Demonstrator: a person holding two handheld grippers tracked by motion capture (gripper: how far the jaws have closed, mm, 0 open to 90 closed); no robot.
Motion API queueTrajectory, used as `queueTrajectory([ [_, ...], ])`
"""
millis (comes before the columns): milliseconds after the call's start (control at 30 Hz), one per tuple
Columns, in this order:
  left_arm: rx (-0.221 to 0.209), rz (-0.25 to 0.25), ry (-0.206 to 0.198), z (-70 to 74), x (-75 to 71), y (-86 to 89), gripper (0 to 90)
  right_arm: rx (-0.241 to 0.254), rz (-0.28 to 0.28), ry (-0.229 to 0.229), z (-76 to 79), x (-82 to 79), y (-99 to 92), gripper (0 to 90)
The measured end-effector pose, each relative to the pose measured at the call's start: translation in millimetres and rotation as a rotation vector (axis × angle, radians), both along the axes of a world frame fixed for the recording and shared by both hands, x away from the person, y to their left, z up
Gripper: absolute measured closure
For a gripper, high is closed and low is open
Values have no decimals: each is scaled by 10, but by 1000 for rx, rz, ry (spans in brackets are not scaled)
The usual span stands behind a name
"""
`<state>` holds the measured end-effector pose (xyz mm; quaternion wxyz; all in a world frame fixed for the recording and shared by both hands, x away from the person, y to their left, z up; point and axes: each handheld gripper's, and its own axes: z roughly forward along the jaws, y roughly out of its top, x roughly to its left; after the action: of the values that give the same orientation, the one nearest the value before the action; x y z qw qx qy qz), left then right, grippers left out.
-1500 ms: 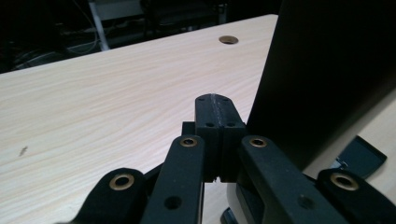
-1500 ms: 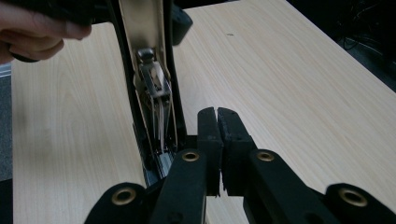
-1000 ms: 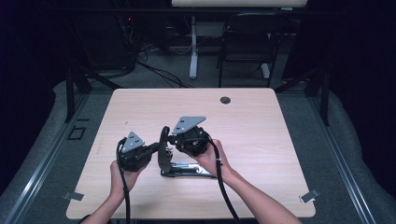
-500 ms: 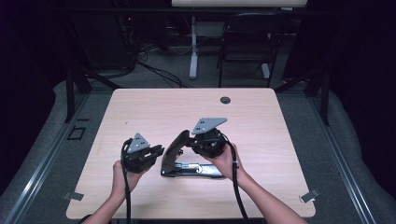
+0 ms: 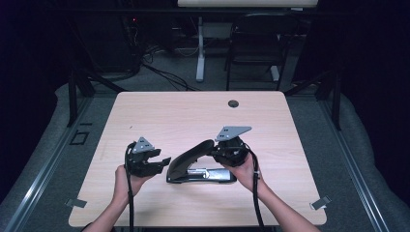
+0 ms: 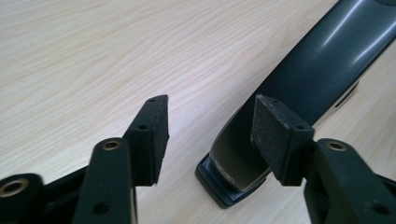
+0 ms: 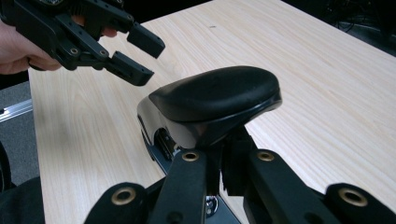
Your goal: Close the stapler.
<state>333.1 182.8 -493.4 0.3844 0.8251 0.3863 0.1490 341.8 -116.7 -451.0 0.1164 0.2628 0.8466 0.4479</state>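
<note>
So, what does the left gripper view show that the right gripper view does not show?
Left gripper view: the left gripper from behind. Its fingers have just been opening, with nothing gripped between them. The metal front end of the stapler lies close beyond them and carries small lettering.

Right gripper view: the right gripper, its fingers shut on the stapler's raised black top arm. Farther off, the left gripper is seen from the front, held in a hand.

Both views: the stapler and the wooden table.
</note>
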Motion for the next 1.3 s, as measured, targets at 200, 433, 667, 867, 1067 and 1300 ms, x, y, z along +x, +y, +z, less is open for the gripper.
queueTrajectory([
  [200,15,-2,46,-55,45,42,345,5,-16,11,-54,-8,-121,888],
  [433,10,8,79,-94,92,104,291,5,-32,63,-192,15,-281,889],
  [667,23,1,101,-119,105,113,254,-18,-74,52,-306,6,-396,889],
  [867,19,-6,110,-137,129,151,208,-53,-112,79,-465,5,-499,892],
  [1067,25,3,118,-152,140,166,186,-86,-124,99,-605,15,-552,891],
  [1300,40,-9,154,-191,164,176,167,-123,-141,113,-729,29,-575,890],
])
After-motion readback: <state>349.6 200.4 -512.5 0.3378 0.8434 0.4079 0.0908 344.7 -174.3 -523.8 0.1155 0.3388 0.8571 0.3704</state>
